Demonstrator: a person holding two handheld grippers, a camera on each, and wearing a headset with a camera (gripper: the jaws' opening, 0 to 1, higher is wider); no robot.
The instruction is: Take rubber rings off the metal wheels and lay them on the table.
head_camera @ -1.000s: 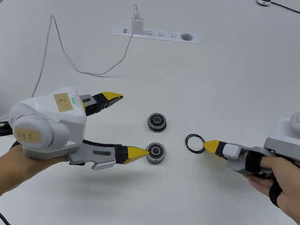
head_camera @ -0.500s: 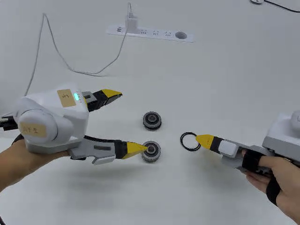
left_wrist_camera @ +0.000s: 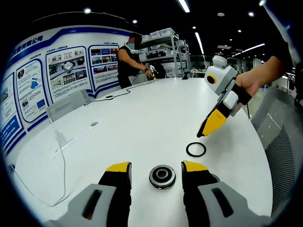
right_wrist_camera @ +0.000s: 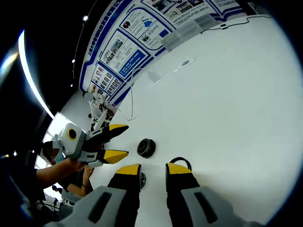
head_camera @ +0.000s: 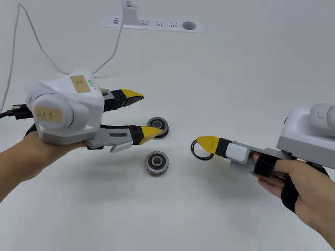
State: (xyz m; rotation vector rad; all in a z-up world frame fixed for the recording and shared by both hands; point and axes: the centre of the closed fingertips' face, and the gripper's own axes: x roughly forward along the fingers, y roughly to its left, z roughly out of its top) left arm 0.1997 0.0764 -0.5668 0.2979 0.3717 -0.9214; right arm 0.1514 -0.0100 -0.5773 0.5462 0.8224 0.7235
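Two metal wheels lie on the white table [head_camera: 235,78], a far one [head_camera: 157,126] and a near one [head_camera: 157,162]. My left gripper [head_camera: 141,114] is open, its lower jaw tip right beside the far wheel; in the left gripper view this wheel [left_wrist_camera: 162,176] sits just ahead, between the jaws of the left gripper [left_wrist_camera: 156,166]. A loose black rubber ring [head_camera: 199,153] lies flat to the right, and it appears again as the ring [left_wrist_camera: 196,149]. My right gripper [head_camera: 207,142] hovers over the ring's edge. The right gripper [right_wrist_camera: 152,171] stands narrowly open and holds nothing, with the ring [right_wrist_camera: 179,161] by its right jaw.
A white power strip [head_camera: 152,23] with a cable [head_camera: 31,42] lies at the table's far side. A person [left_wrist_camera: 130,61] stands at the far end of the table in the left gripper view. Bare tabletop lies in front of the wheels.
My left gripper has moved from the near wheel to the far wheel. The right gripper's tip stays at the ring. The head camera has shifted, so the whole picture sits differently.
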